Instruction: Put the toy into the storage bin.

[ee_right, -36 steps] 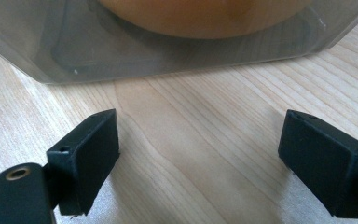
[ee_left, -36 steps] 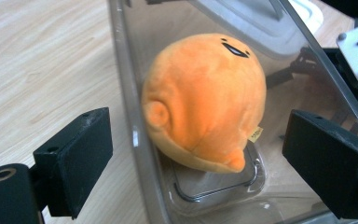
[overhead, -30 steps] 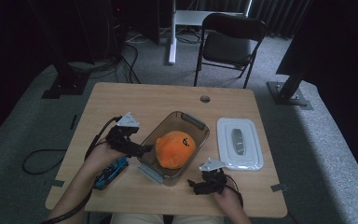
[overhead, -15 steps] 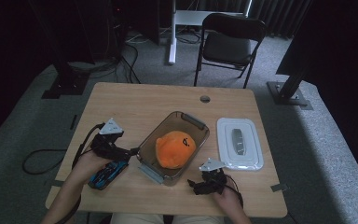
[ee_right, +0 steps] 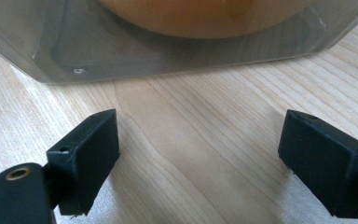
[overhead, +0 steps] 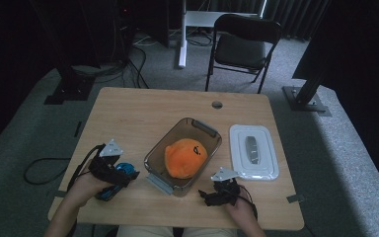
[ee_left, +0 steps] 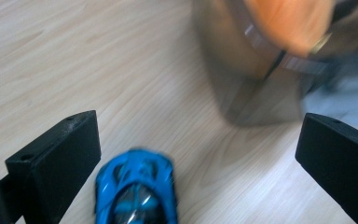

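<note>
- Two black jaws of the left gripper (ee_left: 191,163) stand wide apart; they have just been opening further, and nothing is pressed between them.
- A blue toy car (ee_left: 136,191) lies on the wood between those jaws, close beside the jaw at the left of the left gripper view and well clear of the other.
- The car's long axis runs roughly along the gripper's reach, nose pointing away, so a closing grip would likely meet its two sides.
- In the high view, the left gripper (overhead: 123,174) hangs over the car (overhead: 113,180) at the near left of the table (overhead: 143,108); this hand is far nearer the car than the other.
- To the right of the car sits a clear container (overhead: 202,129) holding an orange plush toy (overhead: 185,158).
- The right gripper (overhead: 217,193) rests near the container's near right corner, its jaws apart and empty.
- A white lid (overhead: 254,150) lies at the far right.
</note>
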